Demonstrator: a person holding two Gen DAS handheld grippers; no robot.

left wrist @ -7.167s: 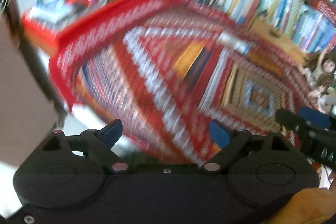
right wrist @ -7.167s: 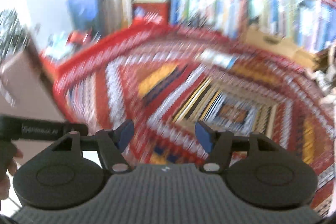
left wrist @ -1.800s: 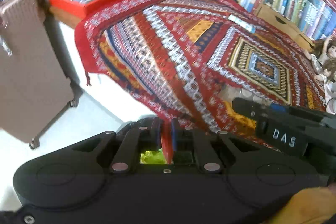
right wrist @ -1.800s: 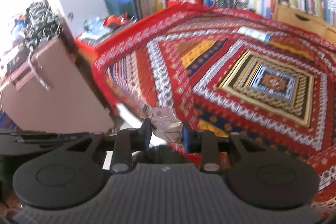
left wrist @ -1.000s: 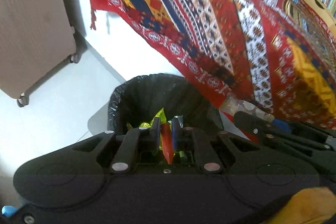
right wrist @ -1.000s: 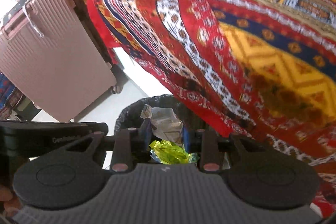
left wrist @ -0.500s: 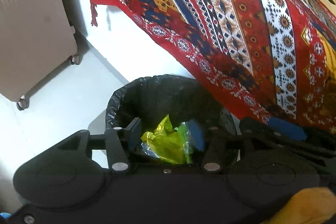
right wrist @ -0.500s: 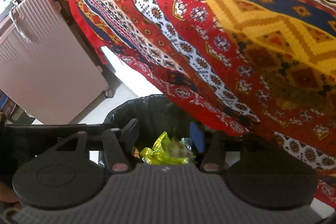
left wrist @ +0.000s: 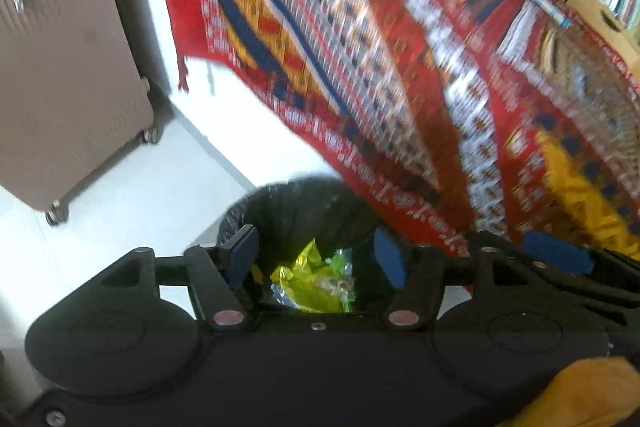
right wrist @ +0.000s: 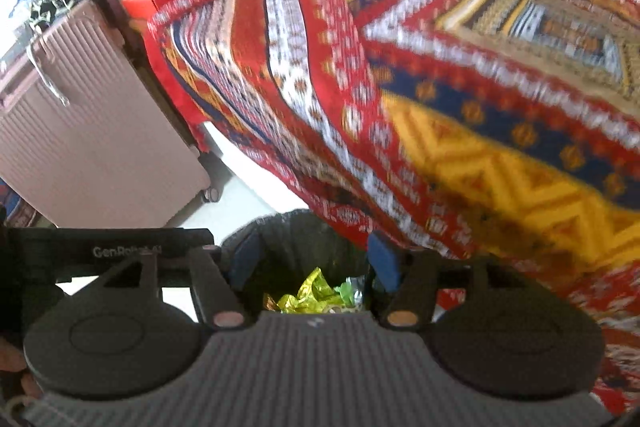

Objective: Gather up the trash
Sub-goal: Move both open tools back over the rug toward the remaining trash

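Both your left gripper [left wrist: 316, 257] and right gripper [right wrist: 312, 259] have just spread open, empty, above the bin [left wrist: 288, 203]. The crumpled yellow wrapper [left wrist: 308, 283] inside it looks light and crinkly; pinch any like it at a fold.

Left gripper [left wrist: 316, 257]: angled steeply down, jaws just opening, nothing between the pads.
Right gripper [right wrist: 314, 259]: angled down, jaws apart after just opening, empty.
Spacing: side by side, close.
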